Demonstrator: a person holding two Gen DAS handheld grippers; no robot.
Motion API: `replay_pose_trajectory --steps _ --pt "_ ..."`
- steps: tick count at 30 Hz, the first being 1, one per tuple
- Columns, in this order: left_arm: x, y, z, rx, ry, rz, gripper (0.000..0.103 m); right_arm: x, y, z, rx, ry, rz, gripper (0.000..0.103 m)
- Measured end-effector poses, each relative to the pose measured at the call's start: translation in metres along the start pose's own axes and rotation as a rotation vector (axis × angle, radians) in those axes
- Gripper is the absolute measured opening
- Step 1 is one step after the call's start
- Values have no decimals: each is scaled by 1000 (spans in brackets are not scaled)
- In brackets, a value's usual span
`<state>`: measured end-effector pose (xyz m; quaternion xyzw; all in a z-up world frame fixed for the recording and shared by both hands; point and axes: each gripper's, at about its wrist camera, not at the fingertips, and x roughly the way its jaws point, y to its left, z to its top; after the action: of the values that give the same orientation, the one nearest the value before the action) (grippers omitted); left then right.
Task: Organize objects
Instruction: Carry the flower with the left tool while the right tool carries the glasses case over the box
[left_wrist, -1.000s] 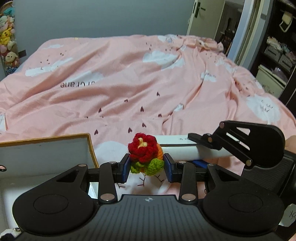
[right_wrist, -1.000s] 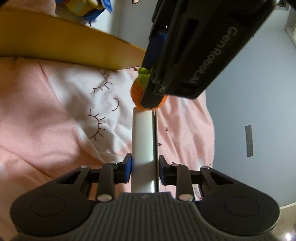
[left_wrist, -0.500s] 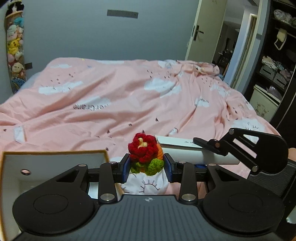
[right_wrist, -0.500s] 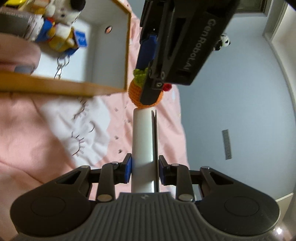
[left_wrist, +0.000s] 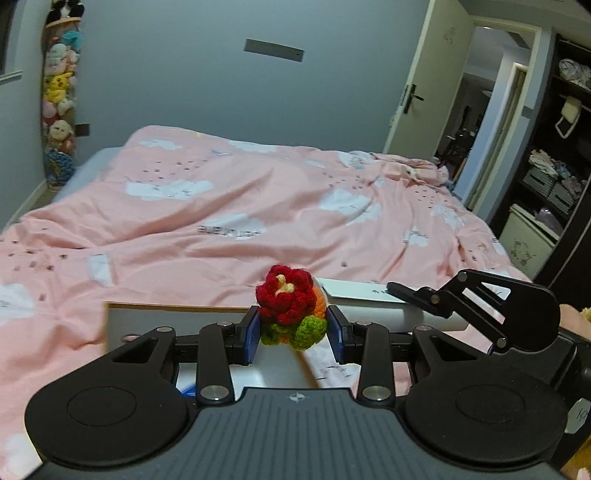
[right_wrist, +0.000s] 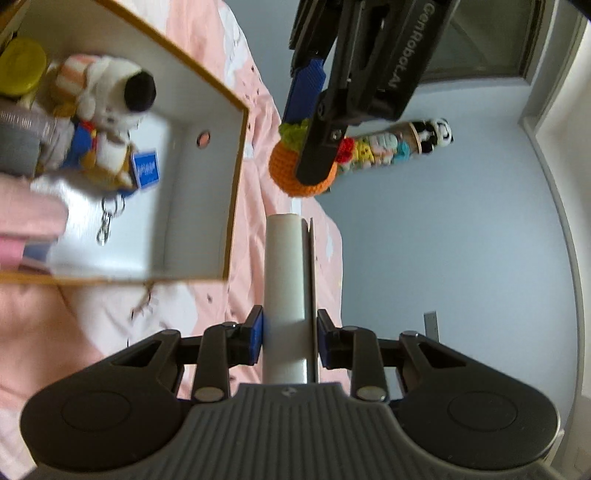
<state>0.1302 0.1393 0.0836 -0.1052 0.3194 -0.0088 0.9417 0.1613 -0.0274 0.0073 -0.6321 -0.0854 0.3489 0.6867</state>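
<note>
Crocheted flower toy (left_wrist: 290, 308), red bloom over green leaves and an orange base, sits low in the centre of the left wrist view, clamped between the blue pads (left_wrist: 249, 339) of the left gripper (left_wrist: 291, 338); the jaws are closed onto its sides and it is held clear of the bedding. In the right wrist view the same toy (right_wrist: 295, 173) appears upper centre, its orange base showing below the dark finger of the left gripper (right_wrist: 325, 122).

Right gripper (right_wrist: 290, 339) is closed on a white tube-shaped case (right_wrist: 284, 288) with a thin flat panel along its right side; the case runs forward from the jaws up the middle of the frame, its far end just below the toy and not touching it. In the left wrist view this case (left_wrist: 365, 299) lies to the right of the toy, with the right gripper (left_wrist: 480, 310) at centre right.

White box with an orange rim (right_wrist: 236, 177) occupies the upper left of the right wrist view. Inside it are a white plush dog with a black nose (right_wrist: 118, 92), a blue tag (right_wrist: 146, 168), a metal keyring clasp (right_wrist: 109, 219) and a yellow round lid (right_wrist: 22, 72); other contents are blurred. The box's edge (left_wrist: 166, 306) also shows just behind the left gripper.

Beyond lies a pink duvet with white clouds (left_wrist: 258, 206). At far upper left a column of stuffed toys (left_wrist: 59, 99) stands against the blue-grey wall; an open door (left_wrist: 424, 88) is at upper right.
</note>
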Motion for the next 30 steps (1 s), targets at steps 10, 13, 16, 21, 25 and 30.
replay_pose_trajectory --steps 10,13,16,21,25,30 --pt "-9 41 -4 136 105 132 42 17 9 50 -2 -118 66 30" --pt "-1 48 -8 183 162 152 42 29 16 59 -10 -167 92 30" --pt "12 51 -10 224 214 174 42 42 23 64 -37 -194 121 30" --pt "25 53 -16 303 271 202 42 64 35 67 -87 -226 188 30" --pt "32 54 -19 358 300 193 42 80 42 66 -99 -247 229 30" --pt "45 54 -16 399 330 202 42 96 49 71 -87 -266 257 30"
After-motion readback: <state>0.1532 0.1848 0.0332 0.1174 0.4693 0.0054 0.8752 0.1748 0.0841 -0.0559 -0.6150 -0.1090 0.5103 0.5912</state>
